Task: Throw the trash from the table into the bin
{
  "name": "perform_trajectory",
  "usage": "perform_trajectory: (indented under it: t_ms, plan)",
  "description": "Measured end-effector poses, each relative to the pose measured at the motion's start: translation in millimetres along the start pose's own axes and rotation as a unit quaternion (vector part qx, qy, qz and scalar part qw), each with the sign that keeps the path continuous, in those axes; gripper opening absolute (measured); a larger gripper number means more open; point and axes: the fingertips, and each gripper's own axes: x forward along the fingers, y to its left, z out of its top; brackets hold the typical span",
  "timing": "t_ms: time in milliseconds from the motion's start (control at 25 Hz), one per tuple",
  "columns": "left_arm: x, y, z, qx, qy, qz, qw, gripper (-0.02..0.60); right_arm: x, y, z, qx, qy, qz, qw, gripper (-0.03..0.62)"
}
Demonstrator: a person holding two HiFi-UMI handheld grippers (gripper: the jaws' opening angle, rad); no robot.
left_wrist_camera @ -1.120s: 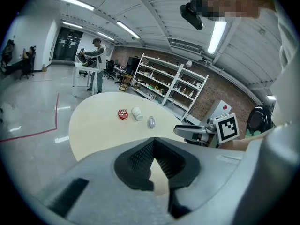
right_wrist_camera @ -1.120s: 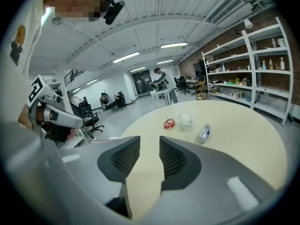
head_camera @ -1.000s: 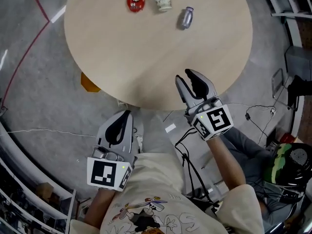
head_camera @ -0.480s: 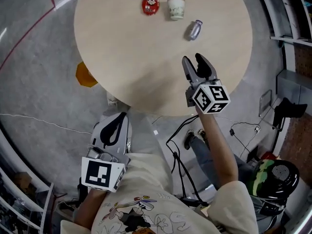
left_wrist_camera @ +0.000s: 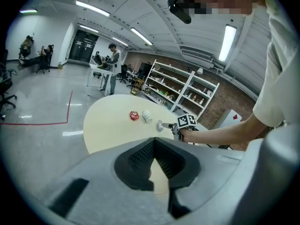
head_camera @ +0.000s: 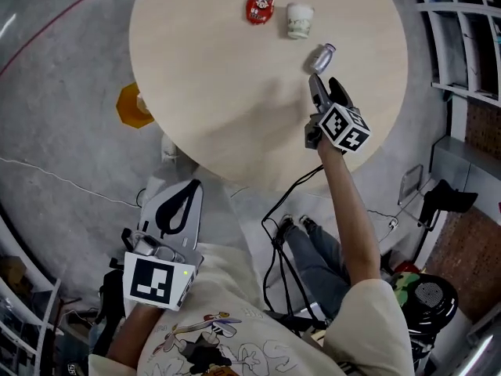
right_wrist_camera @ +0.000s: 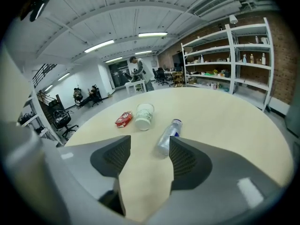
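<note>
The right gripper (head_camera: 327, 86) hangs over the right part of the round surface (head_camera: 211, 84), pointing toward the far side; its jaws are spread and have just been opening, with only bare surface between them; nothing is pinched. A small clear plastic bottle (right_wrist_camera: 168, 136) lies on its side just beyond the right jaw's tip, not touching either pad as far as the right gripper view shows. Further off and to the left a white paper cup (head_camera: 299, 20) lies tipped over; just left of that lies a red wrapper (head_camera: 259, 9); the three pieces of trash form a loose row along the far part of the surface. The left gripper (head_camera: 178, 207) is held near the person's body, off the near edge of the surface and above the floor; its jaws are pressed together with nothing between them. An orange object (head_camera: 129, 106) sits on the floor beside the surface's left edge.
</note>
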Motion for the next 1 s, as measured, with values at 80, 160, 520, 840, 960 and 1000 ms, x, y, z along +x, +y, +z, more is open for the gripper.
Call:
perform_trajectory:
  t_ms: [80,160,520,840,960,1000]
  plan:
    - [0.2,-0.8,3.3,-0.010,-0.011,0.004,0.9999,0.005,12.4,-14.9,-4.7,0.022,0.013,-0.011,1.000,0.264]
    - [2.3,0.2,4.8,-0.009,-0.014,0.003,0.9999,0.006,23.5,-27.0,-7.3,0.040,0.022,-0.023,0.999,0.276]
    - [-0.2,-5.7,-2.5,-0.026,-0.015,-0.002,0.9995,0.006,66.1,-44.2,-13.5,0.140,0.070,-0.050,0.986,0.342]
    - [-1.8,-10.9,-10.5,-0.037,-0.014,-0.005,0.9992,0.006,83.5,-64.0,-20.9,0.153,0.108,-0.108,0.976,0.297]
    - [-1.0,-11.5,-10.0,-0.023,-0.016,-0.006,0.9996,0.006,82.8,-73.6,-23.4,0.157,0.106,-0.133,0.973,0.218]
    - [0.0,-12.6,-8.9,-0.016,-0.018,-0.007,0.9997,0.006,82.1,-76.6,-22.6,0.158,0.105,-0.135,0.973,0.218]
